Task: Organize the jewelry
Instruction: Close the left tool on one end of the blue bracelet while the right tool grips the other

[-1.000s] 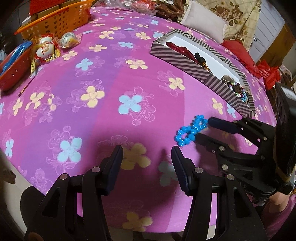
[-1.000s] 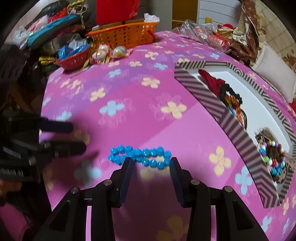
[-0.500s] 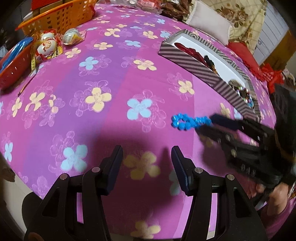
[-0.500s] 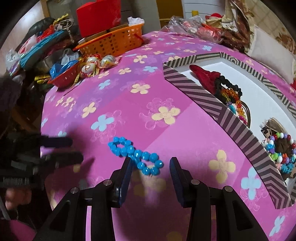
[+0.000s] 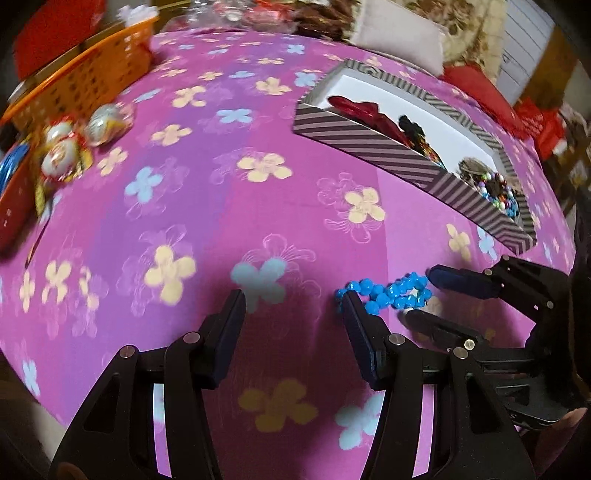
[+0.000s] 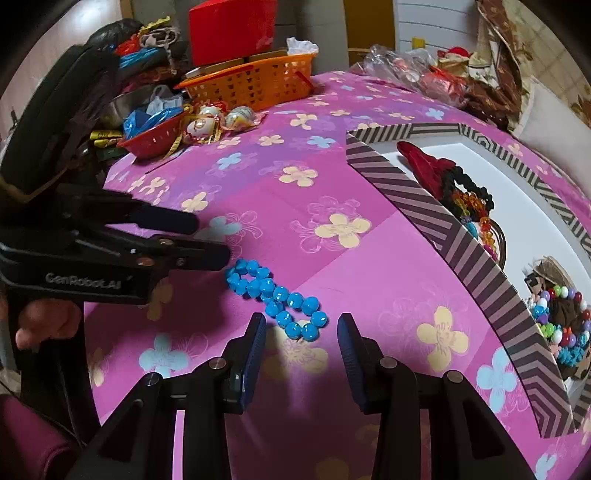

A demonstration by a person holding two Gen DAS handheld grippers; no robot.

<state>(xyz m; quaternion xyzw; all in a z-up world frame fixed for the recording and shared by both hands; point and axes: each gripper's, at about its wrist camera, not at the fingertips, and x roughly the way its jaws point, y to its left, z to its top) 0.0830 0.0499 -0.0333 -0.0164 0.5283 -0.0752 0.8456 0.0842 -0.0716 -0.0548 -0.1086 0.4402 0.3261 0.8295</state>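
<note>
A blue bead bracelet (image 6: 275,301) lies twisted in a figure eight on the pink flowered tablecloth; it also shows in the left wrist view (image 5: 386,291). My right gripper (image 6: 301,326) is open, its fingertips just short of the bracelet's near end. My left gripper (image 5: 291,304) is open; its right fingertip (image 5: 349,301) sits at the bracelet's other end. A striped box (image 6: 465,236) with a white floor holds red, black and multicoloured jewelry; it also shows in the left wrist view (image 5: 369,146).
An orange basket (image 6: 255,81), a red basket (image 6: 157,134) and foil-wrapped eggs (image 6: 207,123) stand at the table's far left. Bags and cushions (image 5: 399,20) lie behind the box. The table edge is close below both grippers.
Both grippers have closed in on the bracelet from opposite ends. The bracelet has shifted and turned on the cloth. Both grippers stay open.
</note>
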